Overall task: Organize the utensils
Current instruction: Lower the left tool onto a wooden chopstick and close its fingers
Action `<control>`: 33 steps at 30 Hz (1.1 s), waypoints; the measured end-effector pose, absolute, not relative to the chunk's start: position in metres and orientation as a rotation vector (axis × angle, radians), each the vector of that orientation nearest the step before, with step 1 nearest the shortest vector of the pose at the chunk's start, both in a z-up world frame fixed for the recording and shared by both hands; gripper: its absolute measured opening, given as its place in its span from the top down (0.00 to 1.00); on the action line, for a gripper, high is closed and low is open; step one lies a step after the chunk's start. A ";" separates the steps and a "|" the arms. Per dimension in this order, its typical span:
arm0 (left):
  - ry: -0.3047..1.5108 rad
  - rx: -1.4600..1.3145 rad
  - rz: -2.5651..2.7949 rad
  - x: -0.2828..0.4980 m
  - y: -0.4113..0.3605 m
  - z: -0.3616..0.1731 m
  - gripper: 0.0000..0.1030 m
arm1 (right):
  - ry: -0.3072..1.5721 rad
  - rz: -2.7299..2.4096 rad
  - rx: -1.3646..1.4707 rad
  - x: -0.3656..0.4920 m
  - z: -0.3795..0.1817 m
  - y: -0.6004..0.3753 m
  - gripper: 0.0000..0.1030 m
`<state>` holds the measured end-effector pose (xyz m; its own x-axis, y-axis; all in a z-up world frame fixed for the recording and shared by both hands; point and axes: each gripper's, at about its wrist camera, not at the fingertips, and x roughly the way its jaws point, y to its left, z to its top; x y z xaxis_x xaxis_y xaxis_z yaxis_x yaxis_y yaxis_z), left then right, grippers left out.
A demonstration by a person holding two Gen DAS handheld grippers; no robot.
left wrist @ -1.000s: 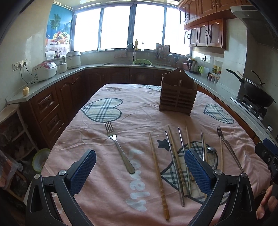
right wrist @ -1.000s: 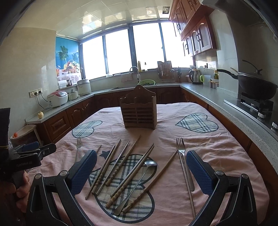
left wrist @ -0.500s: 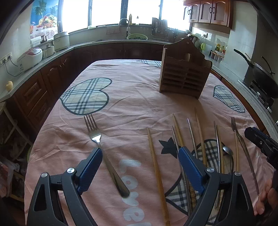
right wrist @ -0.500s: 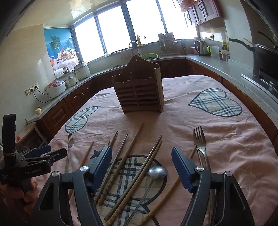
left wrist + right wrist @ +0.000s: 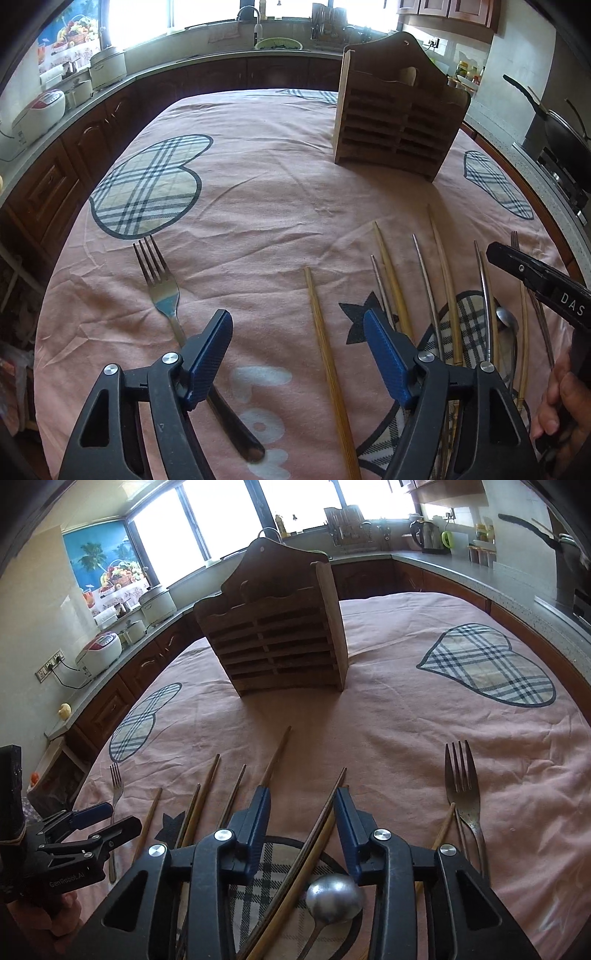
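Observation:
Loose utensils lie on the pink tablecloth. My left gripper hovers low over it, jaws closing, pads apart. A single wooden chopstick lies between its fingers, untouched. The handle of a fork runs under the left finger. My right gripper has narrower jaws, also closing. A pair of dark chopsticks lies between its pads, close to the right one, not pinched. Below them rests a spoon. The wooden slatted holder stands upright at the table's middle.
Several more chopsticks fan out right of the left gripper. A second fork lies at the right gripper's right side. Kitchen counters ring the table, with rice cookers on the left and a wok on the right.
Both grippers have come forward and down toward the utensils, and both pairs of jaws have narrowed, the right one much more. The holder looms larger in both views.

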<state>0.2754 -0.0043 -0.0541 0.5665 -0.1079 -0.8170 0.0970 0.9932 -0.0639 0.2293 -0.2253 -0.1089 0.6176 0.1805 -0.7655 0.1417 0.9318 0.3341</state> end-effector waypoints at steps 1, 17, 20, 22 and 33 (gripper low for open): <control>0.970 -0.010 -0.123 0.279 -0.005 -0.056 0.32 | 0.916 0.028 0.384 0.233 -0.110 -0.224 0.66; 1.075 0.038 -0.163 0.328 -0.015 -0.077 0.72 | 1.048 0.052 0.388 0.307 -0.140 -0.209 0.68; 1.072 0.073 -0.176 0.329 -0.024 -0.078 0.88 | 1.061 0.051 0.340 0.314 -0.139 -0.202 0.69; 1.063 0.105 -0.184 0.327 -0.030 -0.080 0.93 | 1.069 0.045 0.286 0.316 -0.139 -0.196 0.71; 1.075 0.022 -0.224 0.326 -0.016 -0.076 0.96 | 1.075 0.069 0.306 0.314 -0.135 -0.201 0.92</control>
<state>0.3260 -0.0158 -0.0761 0.4557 -0.1708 -0.8736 0.1922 0.9771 -0.0908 0.3140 -0.2009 -0.1355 0.4776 0.2032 -0.8547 0.0929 0.9558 0.2791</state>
